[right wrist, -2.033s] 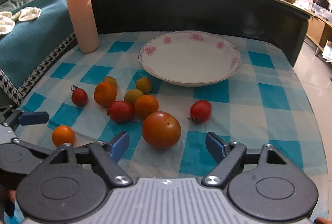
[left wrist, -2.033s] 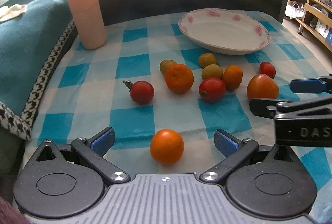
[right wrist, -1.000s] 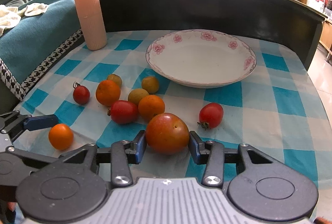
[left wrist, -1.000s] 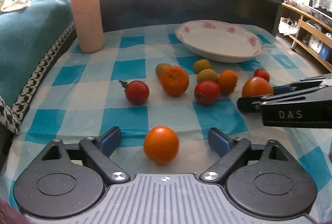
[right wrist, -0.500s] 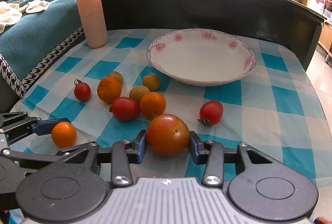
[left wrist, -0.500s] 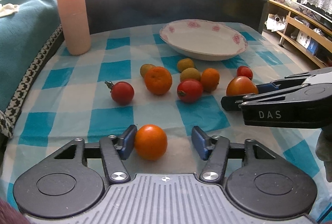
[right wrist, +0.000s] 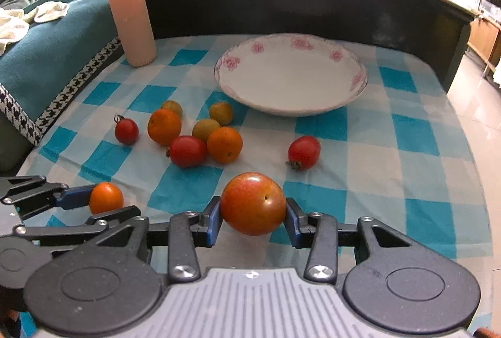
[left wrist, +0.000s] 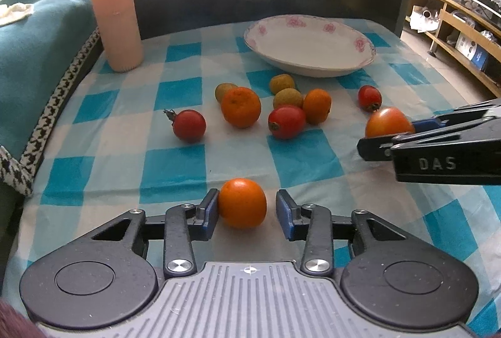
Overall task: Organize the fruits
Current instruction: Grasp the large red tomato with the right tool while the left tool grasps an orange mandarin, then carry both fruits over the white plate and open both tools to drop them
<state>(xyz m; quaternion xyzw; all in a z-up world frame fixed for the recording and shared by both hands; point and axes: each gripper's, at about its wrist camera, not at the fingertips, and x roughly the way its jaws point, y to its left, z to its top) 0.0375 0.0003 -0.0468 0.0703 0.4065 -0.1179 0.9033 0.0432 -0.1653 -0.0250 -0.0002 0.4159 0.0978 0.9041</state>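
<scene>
1. We are seeing the right claw [right wrist: 253, 220] at the lower centre of its frame, both blue pads pressing the sides of a large orange-red tomato [right wrist: 253, 202]; it is gripping the fruit.
2. We are seeing the left claw [left wrist: 247, 214] low in its frame around a small orange [left wrist: 242, 202]. The left pad is touching the fruit, while a sliver of gap shows at the right pad, so this claw is partly open and the grip looks unfinished.
3. Moving outward, a cluster of loose fruit [right wrist: 200, 134] is lying at mid-frame on the checked cloth of the desk [right wrist: 416, 156], with a red tomato [right wrist: 303, 152] sitting apart to the right.
4. Farther back, the flowered plate [right wrist: 350, 90] is standing empty in the upper centre, and a ribbed pink cylinder [right wrist: 130, 12] is standing at upper left.
5. We are judging the task as barely started: no fruit is on the plate, two pieces are being taken up, and the rest are waiting.
</scene>
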